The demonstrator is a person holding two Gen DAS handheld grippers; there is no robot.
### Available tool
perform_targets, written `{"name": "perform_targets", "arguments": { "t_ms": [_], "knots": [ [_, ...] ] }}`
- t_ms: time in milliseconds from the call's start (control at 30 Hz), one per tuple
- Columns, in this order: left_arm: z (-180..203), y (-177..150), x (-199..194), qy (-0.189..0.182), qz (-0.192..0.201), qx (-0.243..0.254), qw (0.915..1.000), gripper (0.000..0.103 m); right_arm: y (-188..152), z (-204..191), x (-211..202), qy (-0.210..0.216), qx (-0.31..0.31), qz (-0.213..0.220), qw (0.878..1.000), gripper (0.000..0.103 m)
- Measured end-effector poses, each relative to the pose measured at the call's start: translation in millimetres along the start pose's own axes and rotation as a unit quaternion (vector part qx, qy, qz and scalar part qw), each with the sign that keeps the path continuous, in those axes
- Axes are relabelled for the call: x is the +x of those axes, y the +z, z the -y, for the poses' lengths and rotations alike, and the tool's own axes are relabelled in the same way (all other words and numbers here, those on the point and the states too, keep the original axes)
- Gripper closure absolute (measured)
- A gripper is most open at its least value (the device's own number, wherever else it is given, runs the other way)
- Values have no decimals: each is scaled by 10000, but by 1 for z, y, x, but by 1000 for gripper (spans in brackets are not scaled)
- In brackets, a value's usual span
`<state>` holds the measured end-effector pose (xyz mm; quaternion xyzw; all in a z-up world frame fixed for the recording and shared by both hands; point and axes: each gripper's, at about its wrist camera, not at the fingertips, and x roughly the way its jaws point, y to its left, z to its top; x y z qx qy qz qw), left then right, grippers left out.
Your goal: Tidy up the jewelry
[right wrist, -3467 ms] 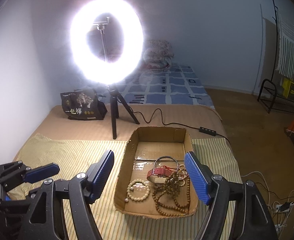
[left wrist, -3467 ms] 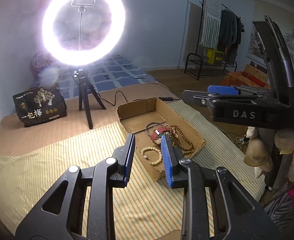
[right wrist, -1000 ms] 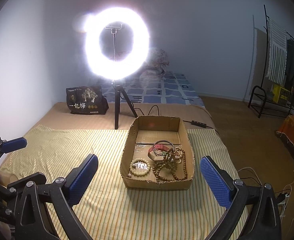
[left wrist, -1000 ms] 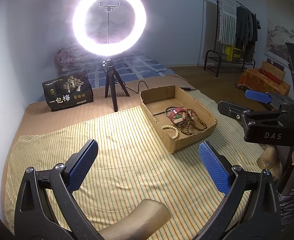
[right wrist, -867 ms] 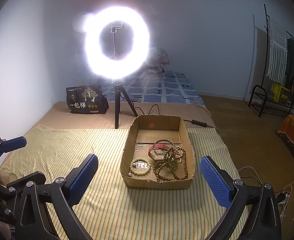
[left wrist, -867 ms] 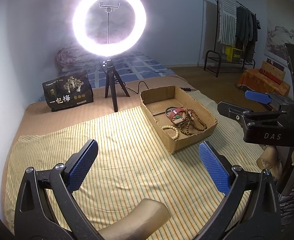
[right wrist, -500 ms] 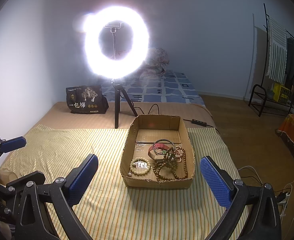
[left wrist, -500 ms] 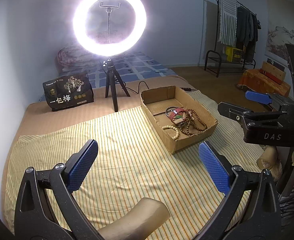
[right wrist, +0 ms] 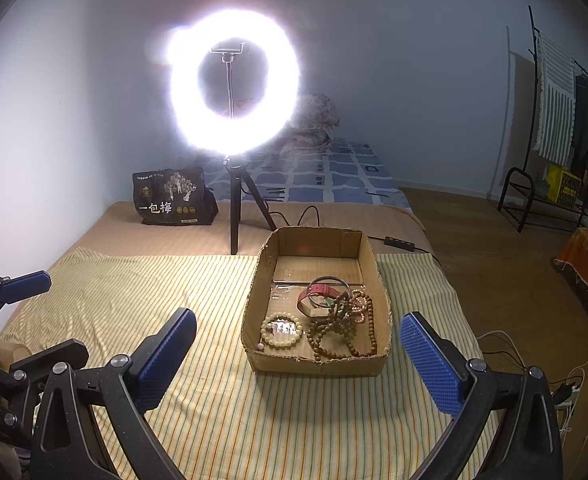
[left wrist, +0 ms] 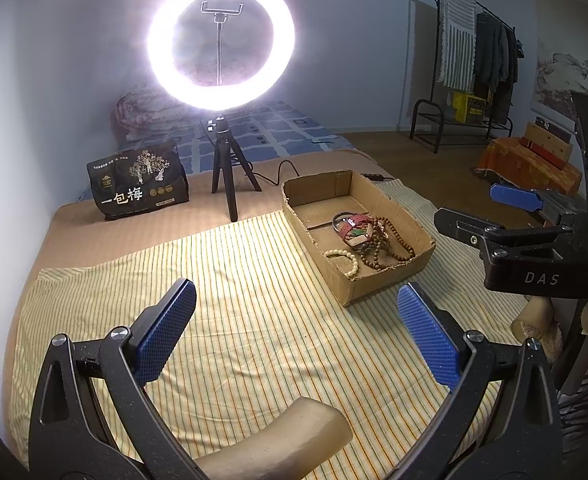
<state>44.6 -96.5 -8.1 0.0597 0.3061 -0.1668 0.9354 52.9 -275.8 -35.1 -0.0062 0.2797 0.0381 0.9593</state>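
A shallow cardboard box point(right wrist: 378, 366) point(left wrist: 382, 290) sits on a striped yellow cloth point(right wrist: 141, 292). In it lie a pale bead bracelet point(right wrist: 281, 334) point(left wrist: 344, 258), a long brown bead strand point(right wrist: 344, 332) point(left wrist: 382, 246), a red strap point(right wrist: 320, 291) point(left wrist: 354, 227) and a dark bangle point(right wrist: 328, 279). My left gripper point(left wrist: 296, 336) is open and empty, held back above the cloth to the box's left. My right gripper point(right wrist: 298, 354) is open and empty, in front of the box. The right gripper's side also shows in the left wrist view point(left wrist: 514, 216).
A lit ring light point(right wrist: 233, 80) on a black tripod point(right wrist: 235, 208) stands behind the box, its cable point(right wrist: 306, 214) trailing right. A black printed bag point(right wrist: 171, 202) sits at the back left. A clothes rack point(right wrist: 554, 120) stands by the right wall. A tan handle point(left wrist: 289, 436) lies below my left gripper.
Since 3.5 s ago both grippers drew back from the box and the left one opened wide. Over the last second nothing visibly moved.
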Motion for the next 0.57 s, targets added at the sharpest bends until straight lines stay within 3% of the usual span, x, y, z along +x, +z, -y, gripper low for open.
{"name": "perform_targets", "arguments": {
  "t_ms": [567],
  "knots": [
    [-1, 1, -2, 78, 64, -11, 9999, 1, -3, -3, 3, 23, -17, -81, 10000, 0]
  ]
}}
